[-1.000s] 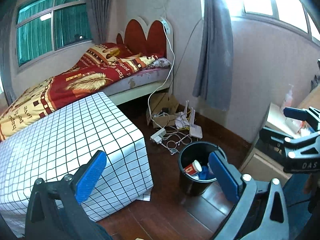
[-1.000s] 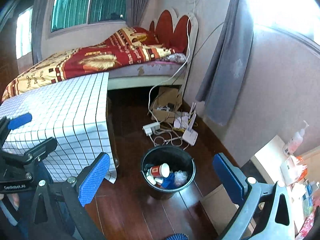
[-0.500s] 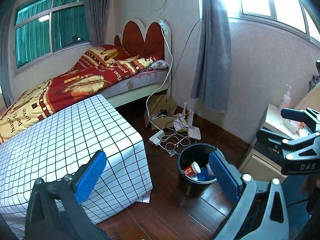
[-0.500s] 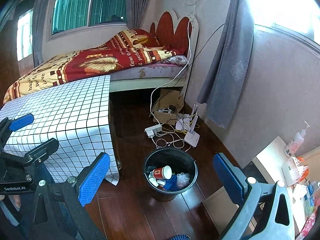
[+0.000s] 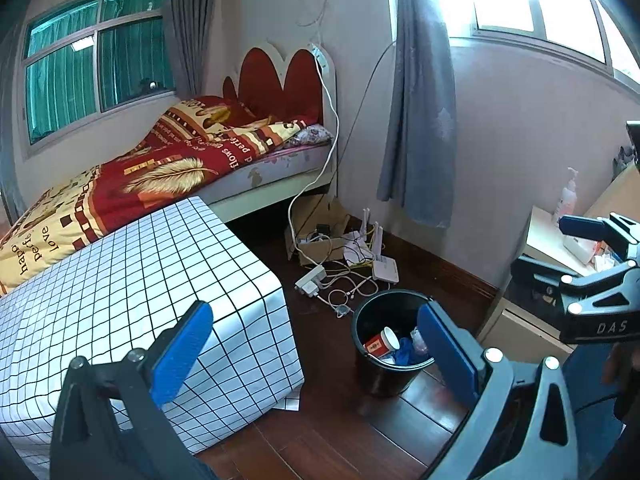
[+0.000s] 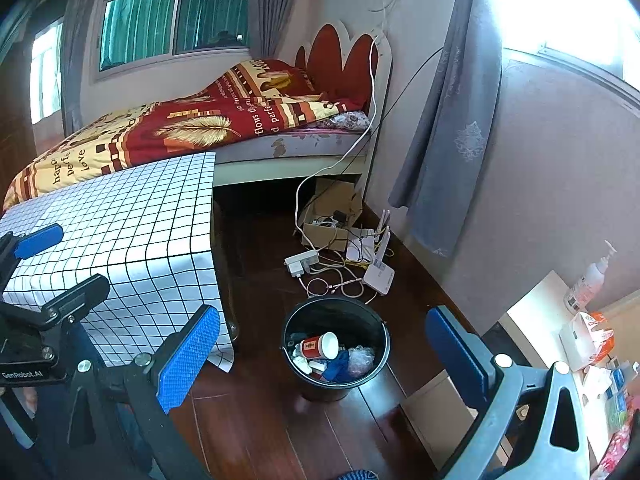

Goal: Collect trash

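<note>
A black bin stands on the dark wood floor and holds a red paper cup, blue scrap and clear plastic. My left gripper is open and empty, raised above the floor, with the bin beside its right finger. My right gripper is open and empty, high above the bin, which shows between its fingers. Each gripper also shows in the other's view, the right one and the left one.
A table with a white checked cloth stands left of the bin. A bed lies behind it. Cables, a power strip, a router and a cardboard box lie by the wall. A cabinet with bottles stands right.
Both grippers have pulled back and up from the bin, so it looks smaller and lower in both views. Both stay open and empty.
</note>
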Demonstrator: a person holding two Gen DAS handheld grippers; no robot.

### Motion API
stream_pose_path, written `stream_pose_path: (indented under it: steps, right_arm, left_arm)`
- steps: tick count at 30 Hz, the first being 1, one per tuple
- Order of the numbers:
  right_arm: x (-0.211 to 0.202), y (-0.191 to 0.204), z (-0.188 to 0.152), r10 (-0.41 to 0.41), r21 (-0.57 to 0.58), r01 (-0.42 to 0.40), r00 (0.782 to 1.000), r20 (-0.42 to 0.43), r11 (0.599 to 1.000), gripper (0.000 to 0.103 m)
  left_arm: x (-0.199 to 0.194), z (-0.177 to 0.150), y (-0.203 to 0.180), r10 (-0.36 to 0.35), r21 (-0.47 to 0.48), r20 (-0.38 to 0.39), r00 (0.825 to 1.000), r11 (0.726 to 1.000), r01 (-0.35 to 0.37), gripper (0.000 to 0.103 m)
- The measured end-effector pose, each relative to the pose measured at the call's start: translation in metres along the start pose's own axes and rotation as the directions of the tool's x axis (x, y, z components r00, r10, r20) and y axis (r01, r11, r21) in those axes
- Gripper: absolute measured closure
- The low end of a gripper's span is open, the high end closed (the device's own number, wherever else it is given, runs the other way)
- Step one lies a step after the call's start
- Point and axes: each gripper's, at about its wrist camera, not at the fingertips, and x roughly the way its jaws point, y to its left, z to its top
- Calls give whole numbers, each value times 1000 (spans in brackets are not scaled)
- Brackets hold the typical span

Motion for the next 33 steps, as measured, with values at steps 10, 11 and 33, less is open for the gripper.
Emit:
stream_pose_path:
  steps: [10,11,33]
  right_arm:
    - [0,3,1,-3,-6,3,1000,-11,1000,0]
    - [0,3,1,-3,-6,3,1000,-12,1000,0]
    - [3,7,-4,-16,-25,16,1000,-11,1000,0]
  left_arm:
    - [0,1,-2,-8,12,-1,1000,1000,8,0]
    - [0,0,-2,-8,12,-2,1000,1000,8,0]
    - [2,-5,2,-8,10,-4,1000,1000,8,0]
